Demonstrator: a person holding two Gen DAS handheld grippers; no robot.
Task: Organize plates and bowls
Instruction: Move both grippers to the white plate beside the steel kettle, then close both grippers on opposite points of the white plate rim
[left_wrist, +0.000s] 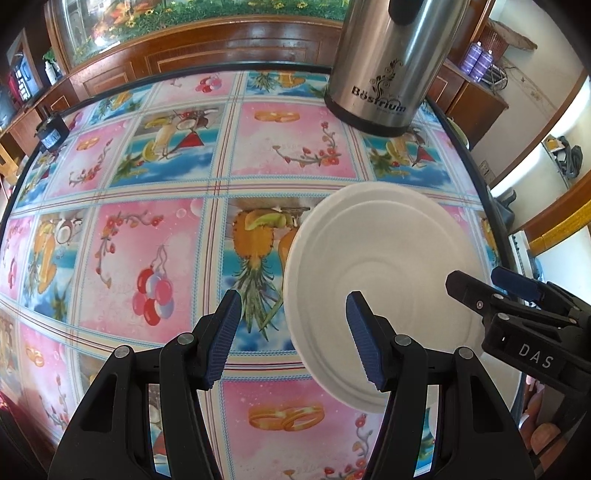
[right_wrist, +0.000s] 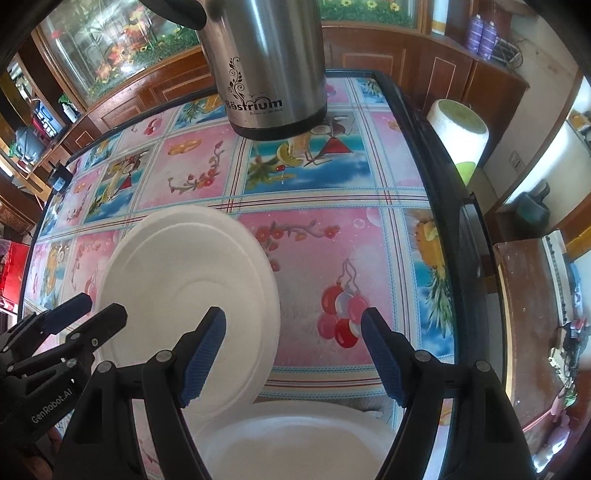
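Nearest: left gripper (left_wrist: 293, 338) spread, nothing between pads, right pad over near-left rim of white foam plate (left_wrist: 384, 291). Right gripper (right_wrist: 293, 354) spread wide, empty, left pad over plate's right edge. Second white plate (right_wrist: 295, 439) just below first, overlapped by it at near edge of fruit-print tablecloth (left_wrist: 155, 236). Beyond plate: steel Böstrium flask (left_wrist: 391, 62) upright. Further right of flask, off table: white paper roll (right_wrist: 460, 129).

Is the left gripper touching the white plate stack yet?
Cannot tell. In the left wrist view the left gripper has open jaws straddling the white plate stack's edge, but no view plainly shows contact or a gap.
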